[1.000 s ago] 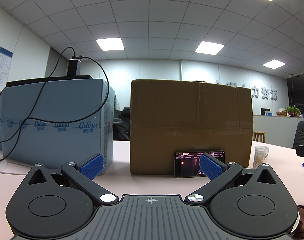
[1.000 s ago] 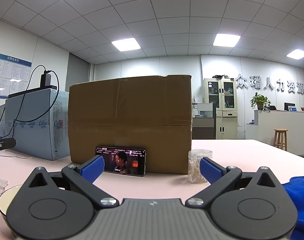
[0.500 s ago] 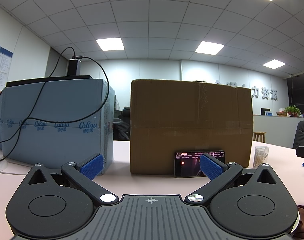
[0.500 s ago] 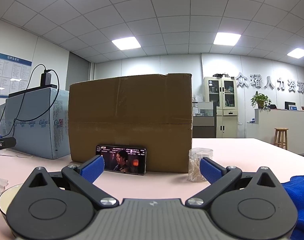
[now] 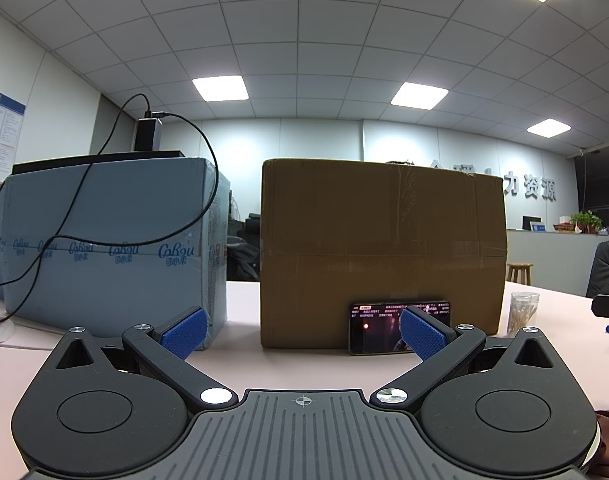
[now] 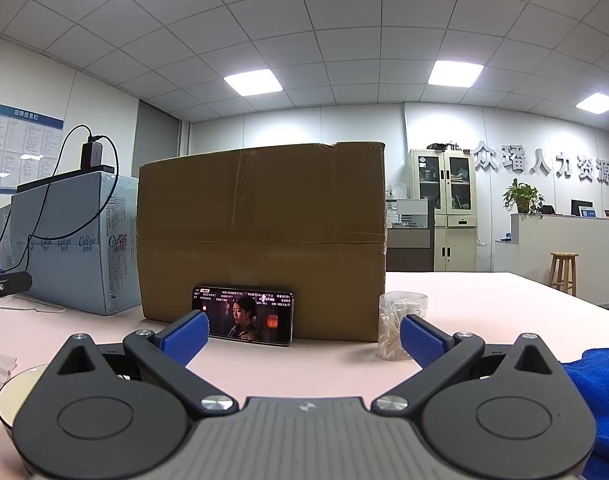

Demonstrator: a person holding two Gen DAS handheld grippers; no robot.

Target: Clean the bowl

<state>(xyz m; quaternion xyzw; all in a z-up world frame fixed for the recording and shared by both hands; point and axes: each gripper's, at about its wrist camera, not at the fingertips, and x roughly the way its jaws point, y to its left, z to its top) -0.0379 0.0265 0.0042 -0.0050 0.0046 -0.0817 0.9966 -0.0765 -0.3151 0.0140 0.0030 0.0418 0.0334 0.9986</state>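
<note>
Both claws, left claw (image 5: 302, 334) and right claw (image 6: 302, 338), gape empty; bowl (image 6: 8, 394) beside right.

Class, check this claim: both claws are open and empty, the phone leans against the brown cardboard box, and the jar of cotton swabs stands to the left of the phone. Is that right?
One detail is wrong. The jar of cotton swabs stands to the right of the phone, as the right wrist view shows. The rest holds: the left claw and right claw are open and empty, and the phone leans against the brown cardboard box.
</note>
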